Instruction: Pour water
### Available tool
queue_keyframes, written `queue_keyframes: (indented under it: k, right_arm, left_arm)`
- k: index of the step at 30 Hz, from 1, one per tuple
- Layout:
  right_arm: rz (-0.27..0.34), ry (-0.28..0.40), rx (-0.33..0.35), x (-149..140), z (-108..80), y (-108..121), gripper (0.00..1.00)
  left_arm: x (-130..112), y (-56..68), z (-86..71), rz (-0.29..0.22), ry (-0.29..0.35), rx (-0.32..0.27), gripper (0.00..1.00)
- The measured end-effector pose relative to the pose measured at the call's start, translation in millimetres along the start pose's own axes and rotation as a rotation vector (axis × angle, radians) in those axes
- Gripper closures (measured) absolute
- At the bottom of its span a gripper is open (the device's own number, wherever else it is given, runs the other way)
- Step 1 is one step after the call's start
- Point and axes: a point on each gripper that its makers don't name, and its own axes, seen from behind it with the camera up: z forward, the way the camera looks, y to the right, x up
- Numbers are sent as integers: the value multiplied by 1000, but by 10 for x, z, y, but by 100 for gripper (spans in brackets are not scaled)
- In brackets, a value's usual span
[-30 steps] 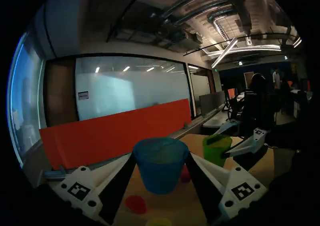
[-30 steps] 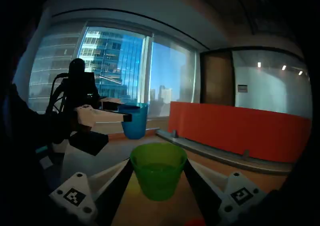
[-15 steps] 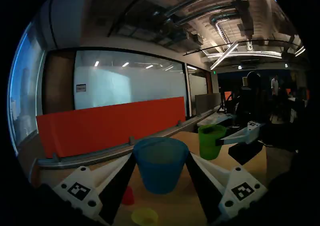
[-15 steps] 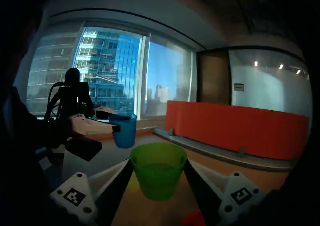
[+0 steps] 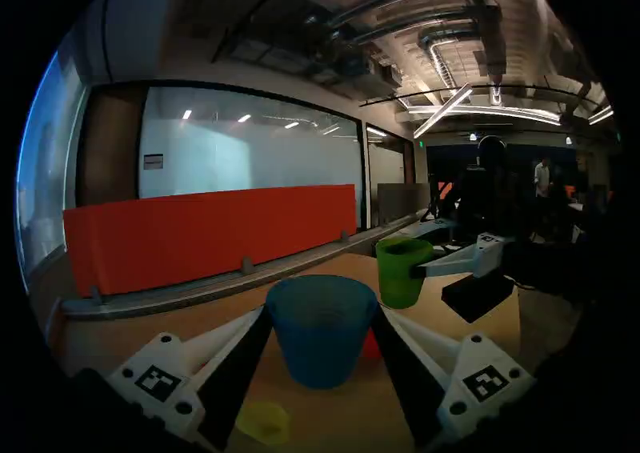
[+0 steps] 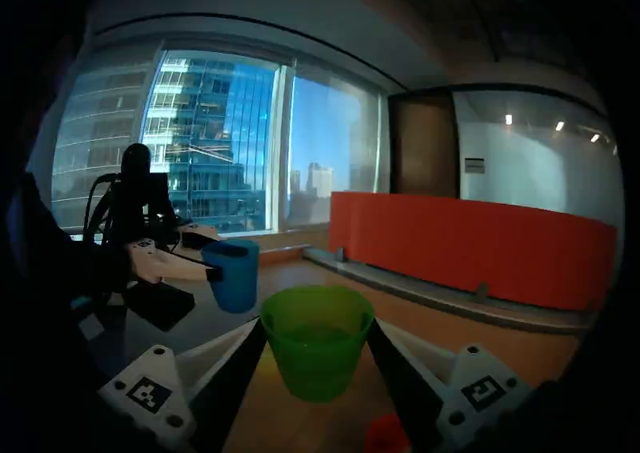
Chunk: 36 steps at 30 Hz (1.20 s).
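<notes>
My left gripper [image 5: 322, 337] is shut on a blue plastic cup [image 5: 322, 329], held upright above the wooden table [image 5: 200, 317]. My right gripper [image 6: 317, 349] is shut on a green cup [image 6: 317, 341], also upright, with some liquid showing low inside it. In the left gripper view the green cup [image 5: 400, 270] hangs to the right and a little farther off, in the right gripper [image 5: 416, 269]. In the right gripper view the blue cup [image 6: 232, 275] hangs at the left in the left gripper [image 6: 214, 274]. The two cups are apart.
A yellow cup [image 5: 262, 422] and a red cup [image 5: 370, 346] stand on the table below the blue cup. Another red cup [image 6: 386, 435] sits under the right gripper. An orange divider panel [image 5: 208, 233] runs along the table's far edge. Large windows [image 6: 216, 157] lie behind the left gripper.
Both grippers tilted down and moved a bit with their cups. In the right gripper view the blue cup sank and slid left. The green cup moved left in the left gripper view.
</notes>
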Motion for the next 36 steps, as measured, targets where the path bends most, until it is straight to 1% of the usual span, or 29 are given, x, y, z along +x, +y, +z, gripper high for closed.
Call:
queue_keyframes:
  k: [8, 14, 21, 26, 30, 36]
  right_arm:
    - [19, -33, 4, -173, -37, 3, 10]
    - [23, -65, 6, -343, -76, 16, 10]
    - [24, -121, 19, -585, -134, 2, 10]
    - [23, -159, 18, -732, -161, 27, 9]
    - [25, -188, 26, -826, -176, 17, 9]
    - [9, -231, 45, -984, -186, -25, 9]
  left_arm:
    - [-309, 68, 20, -1, -68, -14, 13]
    - [-539, 151, 48, 3, -121, -34, 13]
    - [-806, 263, 90, 31, -199, -62, 13]
    - [-941, 323, 105, 50, -251, -79, 12]
    - [-1070, 376, 102, 64, -298, -97, 12]
    - [-1310, 454, 85, 100, -374, -126, 12]
